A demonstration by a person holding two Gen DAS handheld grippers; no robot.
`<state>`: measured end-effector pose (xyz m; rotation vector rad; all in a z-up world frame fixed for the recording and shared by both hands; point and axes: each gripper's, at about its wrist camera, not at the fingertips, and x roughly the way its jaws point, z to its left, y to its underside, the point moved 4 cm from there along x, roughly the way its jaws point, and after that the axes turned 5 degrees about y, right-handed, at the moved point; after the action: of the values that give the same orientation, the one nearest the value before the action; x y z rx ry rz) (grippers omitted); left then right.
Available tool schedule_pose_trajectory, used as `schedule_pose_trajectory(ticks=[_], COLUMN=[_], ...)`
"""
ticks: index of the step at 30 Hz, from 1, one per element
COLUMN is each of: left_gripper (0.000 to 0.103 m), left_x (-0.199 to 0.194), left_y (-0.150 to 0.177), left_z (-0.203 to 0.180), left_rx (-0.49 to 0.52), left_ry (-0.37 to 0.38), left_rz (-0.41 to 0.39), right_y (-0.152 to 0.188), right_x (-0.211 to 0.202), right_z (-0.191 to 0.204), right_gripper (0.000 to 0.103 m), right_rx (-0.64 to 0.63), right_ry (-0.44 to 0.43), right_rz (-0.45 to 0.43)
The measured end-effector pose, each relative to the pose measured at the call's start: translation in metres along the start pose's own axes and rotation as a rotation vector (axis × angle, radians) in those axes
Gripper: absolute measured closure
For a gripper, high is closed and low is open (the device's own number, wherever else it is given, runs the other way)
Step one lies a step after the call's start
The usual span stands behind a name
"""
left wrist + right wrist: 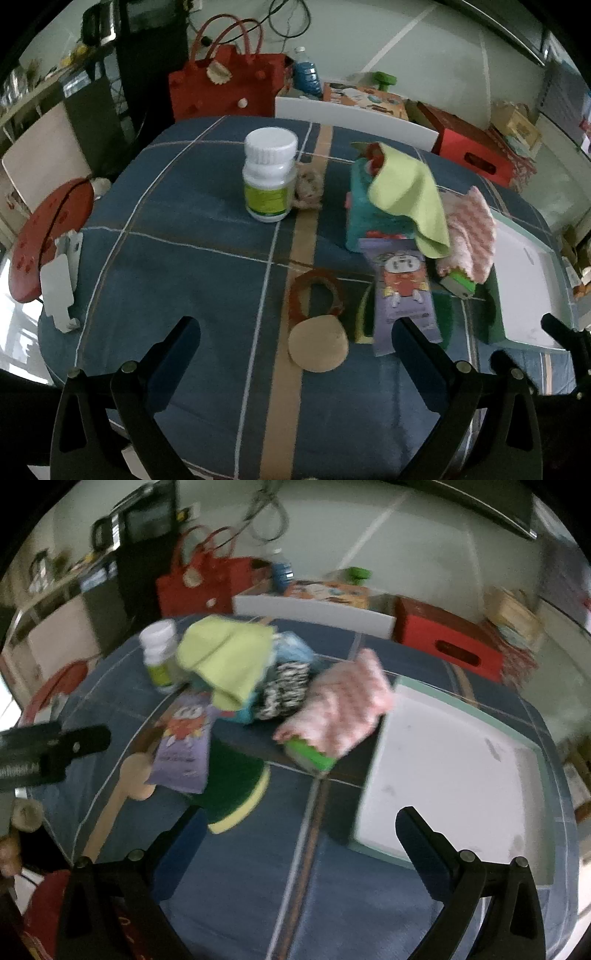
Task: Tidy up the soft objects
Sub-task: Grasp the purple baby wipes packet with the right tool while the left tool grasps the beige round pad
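A lime-green cloth (pixel 410 192) drapes over a teal soft box (pixel 369 218); it also shows in the right wrist view (pixel 229 657). A pink checked towel (pixel 469 232) (pixel 343 705) lies beside it, next to a green sponge block (pixel 310 757). A dark green scrub sponge (pixel 236 786), a purple packet (pixel 402 288) (pixel 184 746) and a tan round puff (pixel 317 343) lie nearer. My left gripper (pixel 295 332) is open above the puff. My right gripper (pixel 299 823) is open above the tablecloth, empty.
A white pill bottle (pixel 269 173) stands mid-table. A white tray (pixel 454 768) sits at the right. A red ring (pixel 314 299) lies by the puff. A red bag (pixel 225 85) and red box (pixel 476 155) stand behind the table. A red seat (pixel 48 236) is left.
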<state>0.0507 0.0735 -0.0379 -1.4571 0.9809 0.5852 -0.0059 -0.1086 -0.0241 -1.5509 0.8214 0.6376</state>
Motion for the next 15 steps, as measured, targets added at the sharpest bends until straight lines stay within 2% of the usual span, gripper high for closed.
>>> schedule_pose_trajectory(ticks=[6,11,15], left_gripper=[0.000,0.000,0.000], left_x=[0.021,0.029,0.031], left_y=[0.007,0.010,0.013], left_z=[0.012,0.019,0.016], left_rx=[-0.014,-0.034,0.024], left_ry=[0.009,0.073,0.043], left_rz=[0.038,0.038,0.020], right_y=[-0.004,-0.021,-0.029], right_x=[0.011,0.013,0.016], right_z=[0.022,0.031,0.028], right_gripper=[0.000,0.000,0.000], right_rx=[-0.044,-0.047,-0.028], right_ry=[-0.051,-0.096,-0.099], right_rz=[0.018,0.001,0.005])
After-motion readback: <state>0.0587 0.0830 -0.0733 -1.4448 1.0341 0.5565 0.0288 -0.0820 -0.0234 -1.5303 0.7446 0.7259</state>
